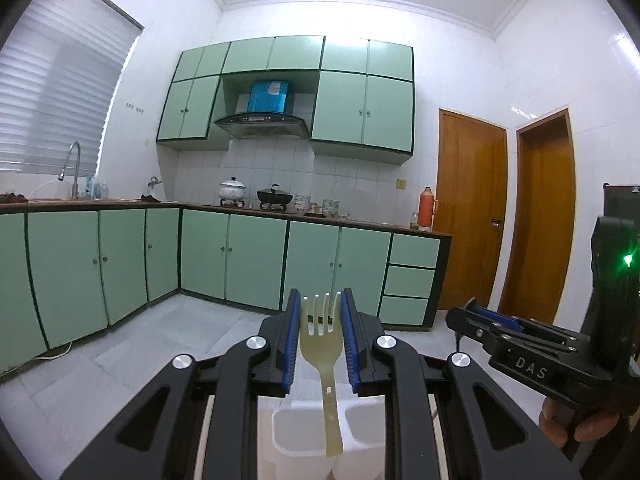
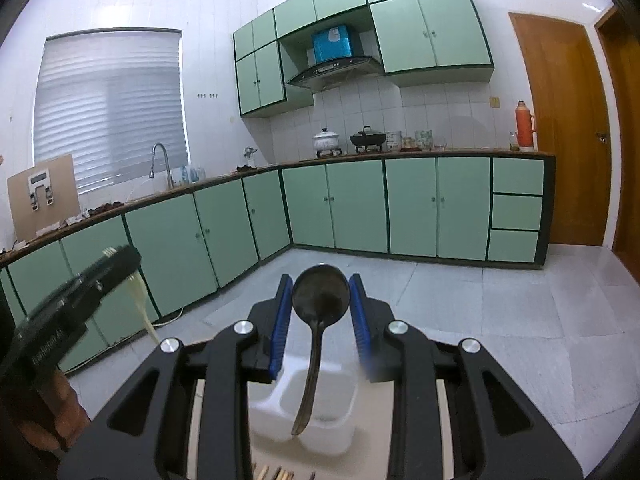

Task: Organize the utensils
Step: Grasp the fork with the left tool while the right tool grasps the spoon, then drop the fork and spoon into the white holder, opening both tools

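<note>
My left gripper (image 1: 320, 304) is shut on a pale yellow plastic fork (image 1: 321, 340), tines up, its handle hanging down over a white divided utensil holder (image 1: 288, 428). My right gripper (image 2: 320, 288) is shut on a black spoon (image 2: 318, 300), bowl up, its handle hanging over the same white holder (image 2: 320, 404). In the left wrist view the right gripper (image 1: 472, 316) shows at the right. In the right wrist view the left gripper (image 2: 120, 258) shows at the left with the fork (image 2: 140, 300) hanging from it.
Several wooden utensil ends (image 2: 276, 472) show at the bottom edge under the right gripper. Green kitchen cabinets (image 1: 240, 264) and a tiled floor (image 2: 480, 320) lie beyond. Two wooden doors (image 1: 468, 208) stand at the right.
</note>
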Motion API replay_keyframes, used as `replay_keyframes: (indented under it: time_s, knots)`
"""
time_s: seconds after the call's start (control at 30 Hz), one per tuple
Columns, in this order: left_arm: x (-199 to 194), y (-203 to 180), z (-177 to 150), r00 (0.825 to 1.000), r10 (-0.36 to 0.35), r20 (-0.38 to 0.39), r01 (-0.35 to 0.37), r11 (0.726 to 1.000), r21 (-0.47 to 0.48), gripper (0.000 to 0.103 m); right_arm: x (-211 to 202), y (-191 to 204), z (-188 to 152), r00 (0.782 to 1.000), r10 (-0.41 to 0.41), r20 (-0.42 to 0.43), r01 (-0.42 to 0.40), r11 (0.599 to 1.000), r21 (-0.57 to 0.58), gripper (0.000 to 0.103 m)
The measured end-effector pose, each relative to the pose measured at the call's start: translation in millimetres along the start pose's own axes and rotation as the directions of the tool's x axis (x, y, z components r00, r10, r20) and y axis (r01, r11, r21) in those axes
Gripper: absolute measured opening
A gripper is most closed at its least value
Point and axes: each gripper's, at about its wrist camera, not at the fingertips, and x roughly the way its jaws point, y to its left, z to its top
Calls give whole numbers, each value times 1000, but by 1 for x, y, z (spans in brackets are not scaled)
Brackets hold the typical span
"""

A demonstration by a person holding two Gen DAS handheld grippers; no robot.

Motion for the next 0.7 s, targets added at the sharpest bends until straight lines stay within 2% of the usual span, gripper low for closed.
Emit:
replay_keyframes:
  time_s: [0.1,0.2,0.3,0.43,0.57,0.63,0.7]
  knots:
    - [25,4,-6,1000,-2,-18,2,1000,-9,20,21,0,3,1000,-17,7,17,1000,-21,27]
    - [47,8,-18,998,-5,-60,4,1000,-18,20,43,-1,-7,999,-33,-22,32,998,-46,27]
    - [70,14,-38,990,-12,-138,9,1000,-24,20,62,-5,-22,997,-33,-74,30,999,-44,27]
    - [79,19,-58,978,-11,-207,7,1000,-18,20,77,-7,-44,988,-12,-152,10,1000,-13,28]
    - [75,22,-70,973,-1,-232,-3,1000,-17,26,77,-9,-59,982,-4,-191,9,1000,22,29]
    - [69,22,-69,973,2,-233,-6,1000,-14,30,71,-7,-59,983,-8,-186,14,1000,27,37]
    - [60,21,-66,974,9,-226,-12,1000,-12,41,59,-6,-59,986,-19,-168,23,999,27,45]
